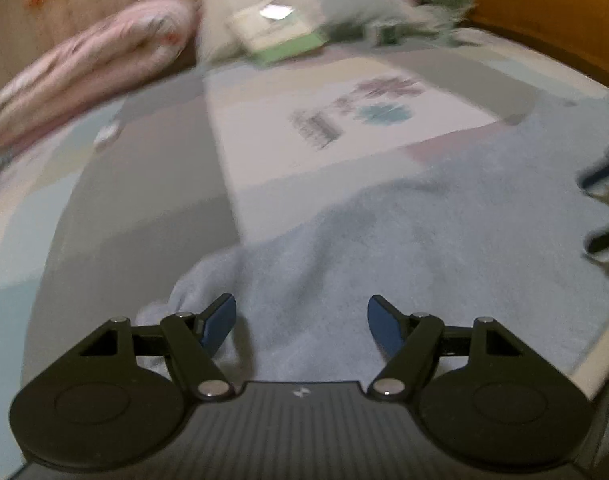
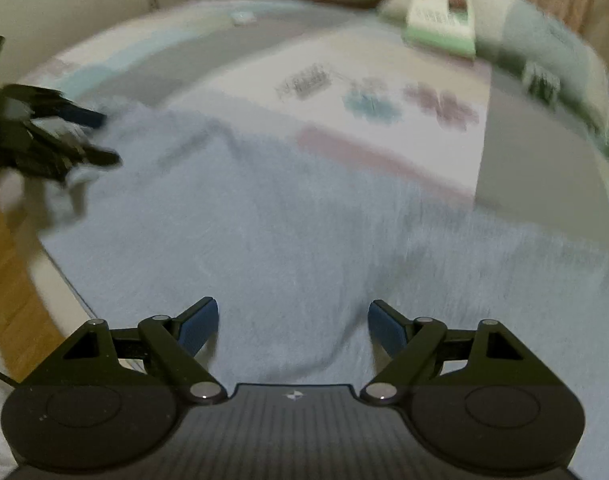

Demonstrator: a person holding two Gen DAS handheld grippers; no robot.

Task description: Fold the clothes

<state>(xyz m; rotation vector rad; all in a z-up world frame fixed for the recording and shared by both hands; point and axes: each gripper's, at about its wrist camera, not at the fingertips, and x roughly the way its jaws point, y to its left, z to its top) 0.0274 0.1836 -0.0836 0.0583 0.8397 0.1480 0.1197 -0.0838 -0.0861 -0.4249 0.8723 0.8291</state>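
Left wrist view is smeared by motion blur, so the far end of the bed dissolves: a pink striped fabric roll (image 1: 92, 68), a pale box with a green edge (image 1: 278, 34) and a grey-green heap of cloth (image 1: 388, 10) lose their outlines. Printing on the white patchwork bedsheet (image 1: 344, 120) is too blurred to read. On the left gripper (image 1: 300, 322) body only a small white emblem shows, no legible lettering. Its blue-padded fingers (image 1: 218, 324) stand wide apart and grip nothing; the fuzzy light-blue garment (image 1: 424, 248) lies spread on the bed beneath and between them. The right gripper (image 2: 292, 324) is likewise spread wide and empty above the same garment (image 2: 264, 232). At the right view's left edge, the left gripper (image 2: 88, 136) is a dark smear on the garment's corner.
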